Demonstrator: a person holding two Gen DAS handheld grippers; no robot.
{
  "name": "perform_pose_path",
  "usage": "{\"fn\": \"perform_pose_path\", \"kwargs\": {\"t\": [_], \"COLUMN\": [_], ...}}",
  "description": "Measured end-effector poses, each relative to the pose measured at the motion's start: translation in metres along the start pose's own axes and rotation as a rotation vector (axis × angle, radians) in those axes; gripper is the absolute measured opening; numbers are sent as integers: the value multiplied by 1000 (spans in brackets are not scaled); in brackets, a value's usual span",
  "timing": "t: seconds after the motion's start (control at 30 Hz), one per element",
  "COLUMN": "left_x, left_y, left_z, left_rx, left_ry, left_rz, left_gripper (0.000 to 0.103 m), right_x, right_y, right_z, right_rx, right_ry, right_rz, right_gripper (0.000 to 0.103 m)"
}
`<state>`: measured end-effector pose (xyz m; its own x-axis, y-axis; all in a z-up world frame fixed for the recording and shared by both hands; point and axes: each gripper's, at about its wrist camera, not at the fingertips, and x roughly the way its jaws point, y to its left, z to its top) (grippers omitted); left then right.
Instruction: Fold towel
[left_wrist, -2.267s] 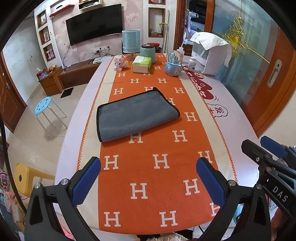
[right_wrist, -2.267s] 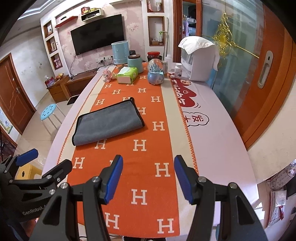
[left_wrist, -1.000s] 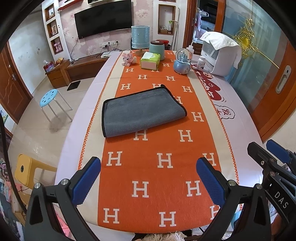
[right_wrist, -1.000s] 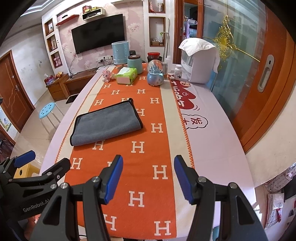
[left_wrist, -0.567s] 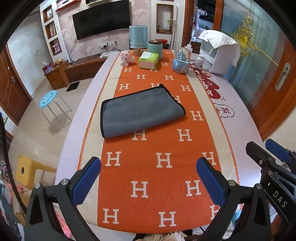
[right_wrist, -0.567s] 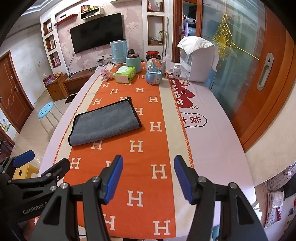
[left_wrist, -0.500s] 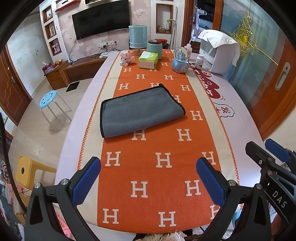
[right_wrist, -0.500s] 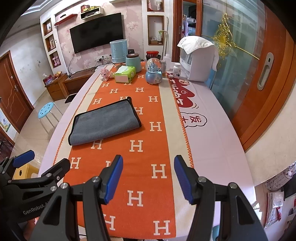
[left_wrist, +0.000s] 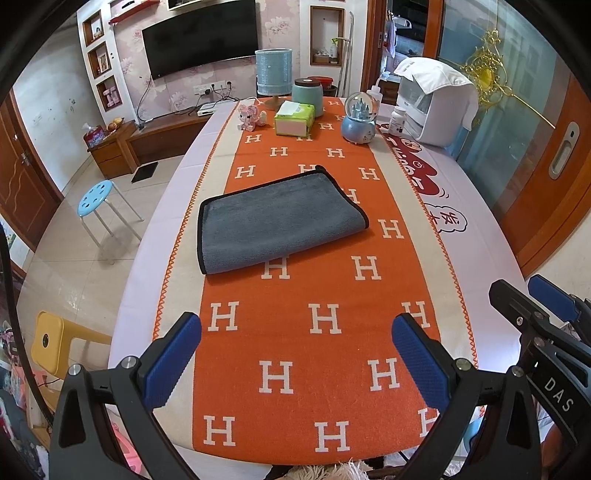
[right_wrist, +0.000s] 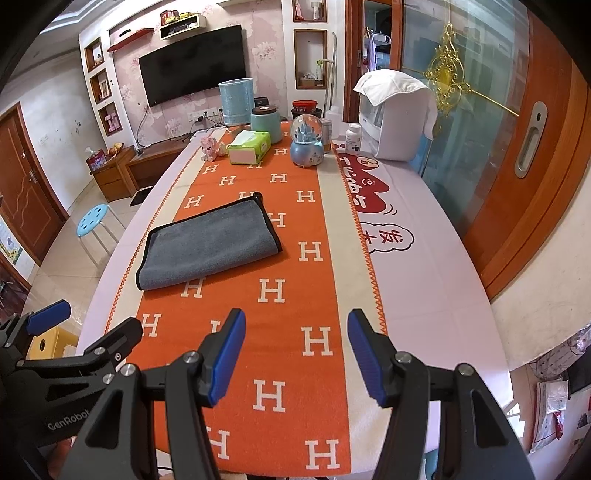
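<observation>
A grey towel (left_wrist: 277, 218) with black edging lies folded flat on the orange H-patterned runner (left_wrist: 321, 332), left of the table's middle; it also shows in the right wrist view (right_wrist: 208, 243). My left gripper (left_wrist: 295, 354) is open and empty, held above the near end of the table, well short of the towel. My right gripper (right_wrist: 295, 354) is open and empty, also over the near end, to the right of the towel. Each gripper shows at the edge of the other's view.
At the far end stand a tissue box (left_wrist: 294, 119), a snow globe (left_wrist: 359, 118), a teal jar (left_wrist: 307, 92), a blue lamp (left_wrist: 274, 75), a pink toy (left_wrist: 249, 116), a pill bottle (left_wrist: 398, 119) and a white appliance (left_wrist: 436, 103). A blue stool (left_wrist: 98, 195) stands left of the table.
Both grippers have drawn back and risen slightly, so the towel looks a little farther away. The towel has not moved. Both grippers stay open.
</observation>
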<state>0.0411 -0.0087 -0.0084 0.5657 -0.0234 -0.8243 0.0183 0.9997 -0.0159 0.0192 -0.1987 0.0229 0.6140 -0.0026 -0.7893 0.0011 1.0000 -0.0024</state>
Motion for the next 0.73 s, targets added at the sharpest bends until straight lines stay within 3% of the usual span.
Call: {"fn": "perform_pose_path", "kwargs": {"t": [0.73], "left_x": [3], "left_y": [-8], "left_z": [-3], "left_rx": [14], "left_ry": [7], "left_rz": [-8], "left_gripper": [102], "right_x": [1], "right_y": [-2], "right_z": [0], "right_rx": [3], "right_ry": [-1], "right_rz": [1], "right_gripper": [57]}}
